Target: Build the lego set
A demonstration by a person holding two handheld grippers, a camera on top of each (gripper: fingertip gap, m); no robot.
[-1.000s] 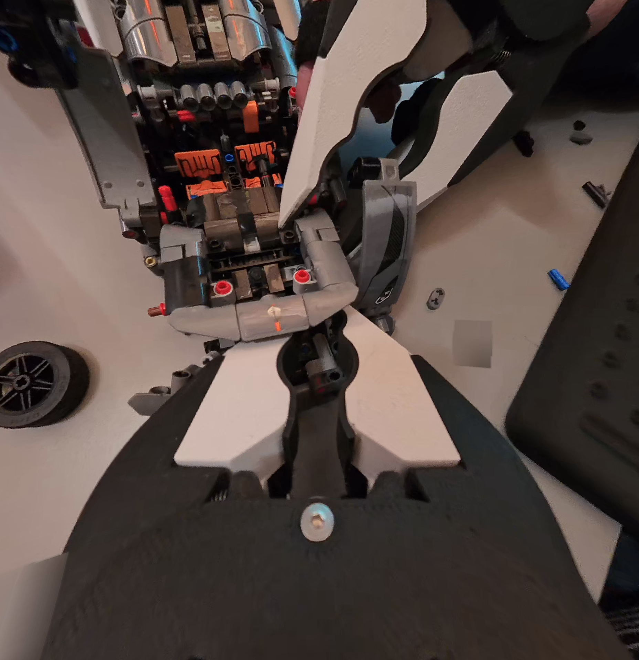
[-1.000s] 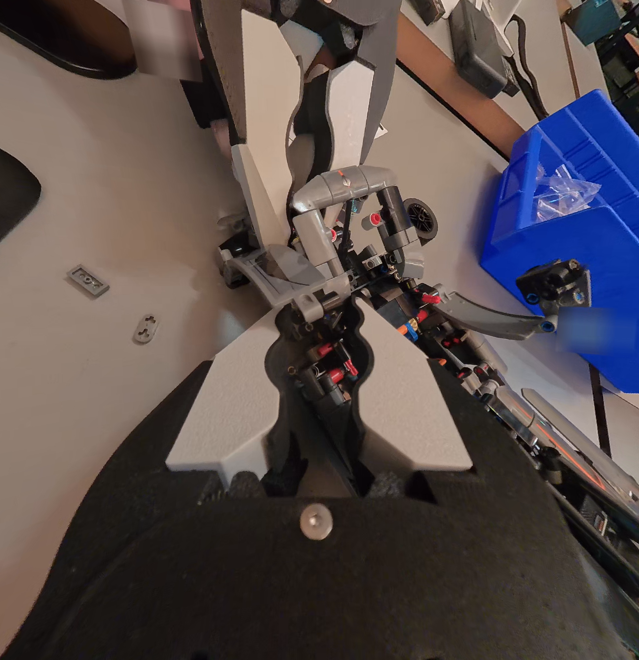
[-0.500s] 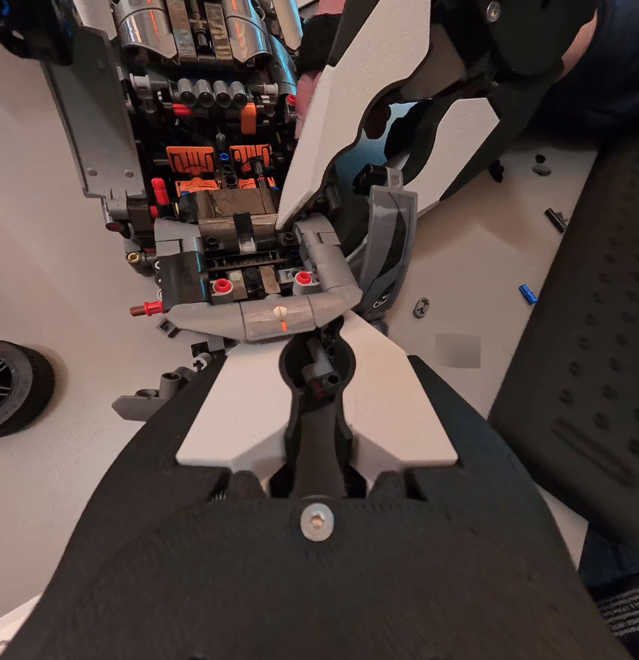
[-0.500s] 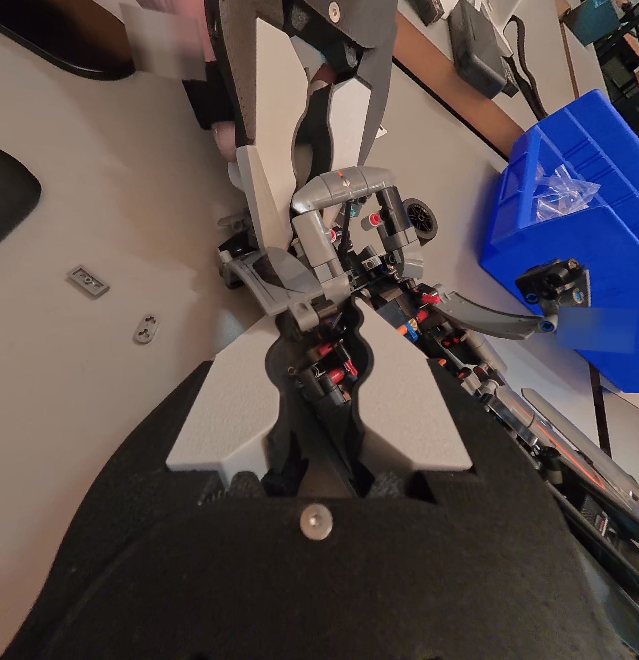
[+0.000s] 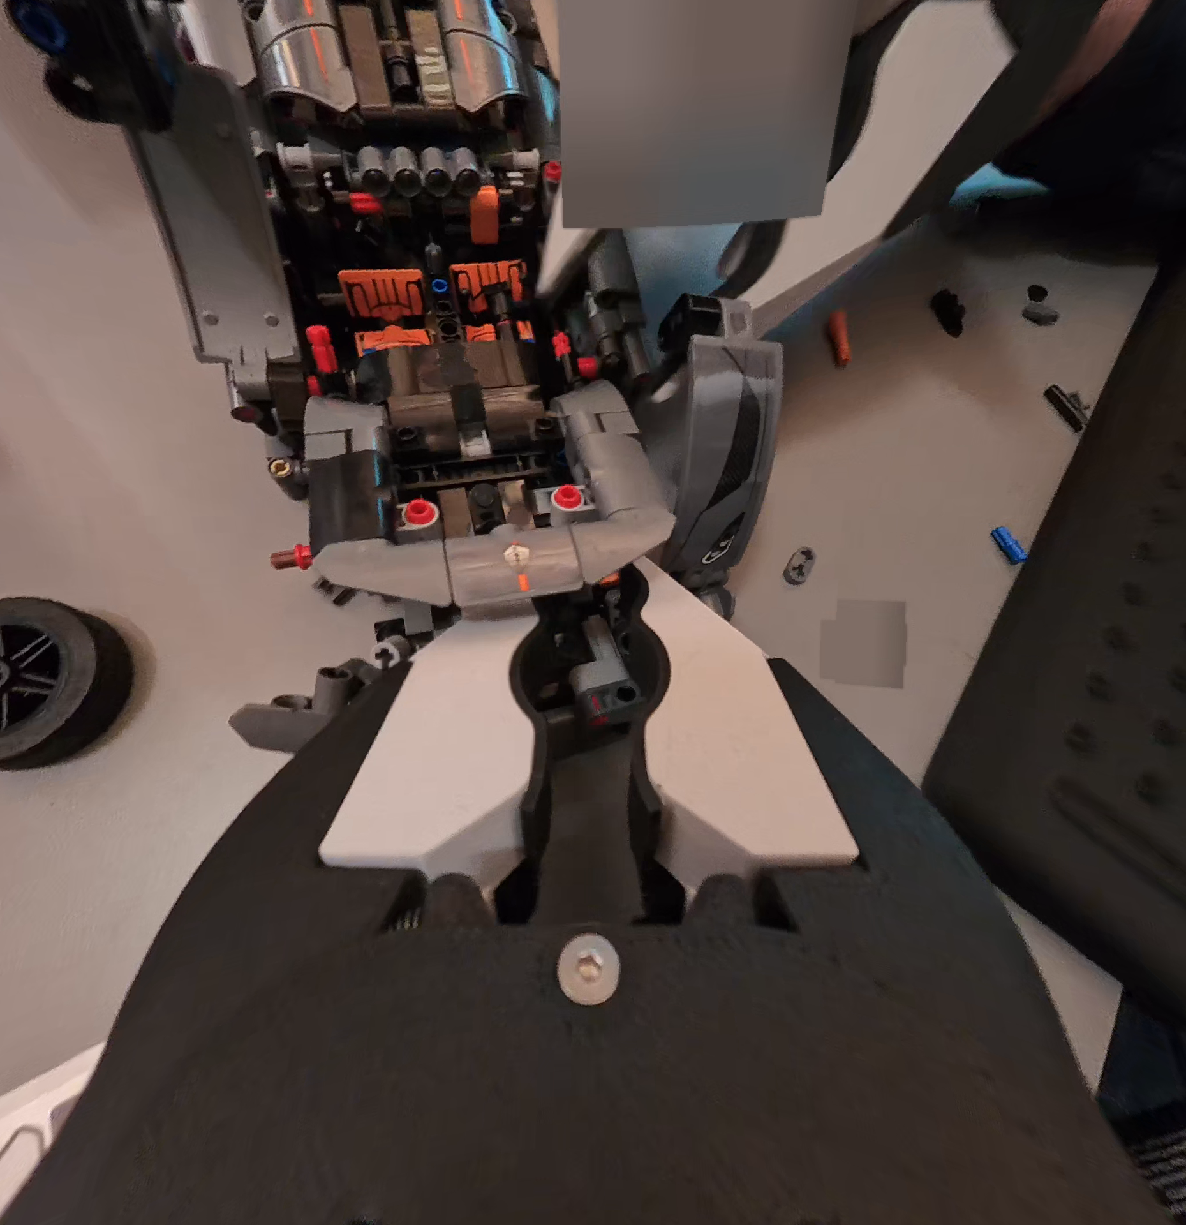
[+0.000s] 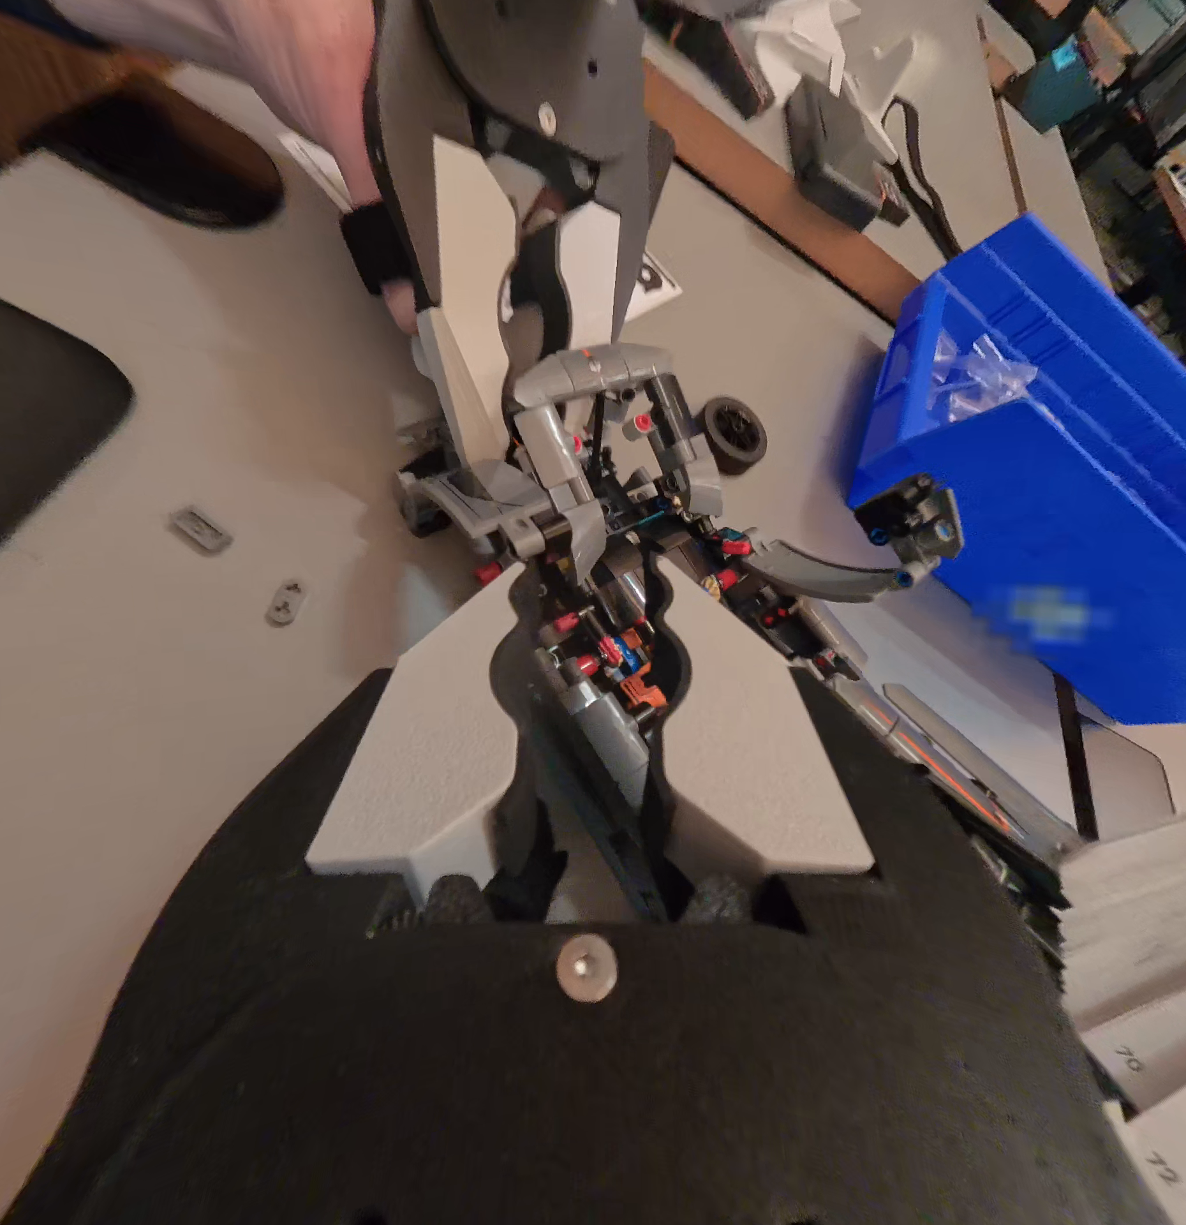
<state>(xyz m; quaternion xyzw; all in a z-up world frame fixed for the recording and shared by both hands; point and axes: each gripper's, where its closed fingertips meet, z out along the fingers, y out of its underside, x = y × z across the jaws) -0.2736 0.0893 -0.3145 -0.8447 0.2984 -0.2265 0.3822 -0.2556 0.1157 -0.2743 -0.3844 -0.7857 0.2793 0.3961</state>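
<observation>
A grey, black and orange lego car lies on the white table. My left gripper is shut on the underside of its nose, with a grey and black part held between the white fingers. In the right wrist view the car points away and the left gripper's fingers reach down onto its nose. My right gripper stands astride the car's side, fingers a little apart, with a grey cylinder and orange parts in the gap. One of its fingers shows at the top right. A grey wheel arch panel sits on the car's right side.
A loose black wheel lies left of the car. A black mat lies to the right, with a blue pin and a grey oval piece beside it. A blue bin stands behind the car. A grey plate lies on the table. The tips of one gripper are about 6 cm away from the tips of the other.
My right gripper has drawn its fingertips back from the wheel arch panel and slid along the car's side, so other parts now sit between its fingers. The left gripper keeps its hold.
</observation>
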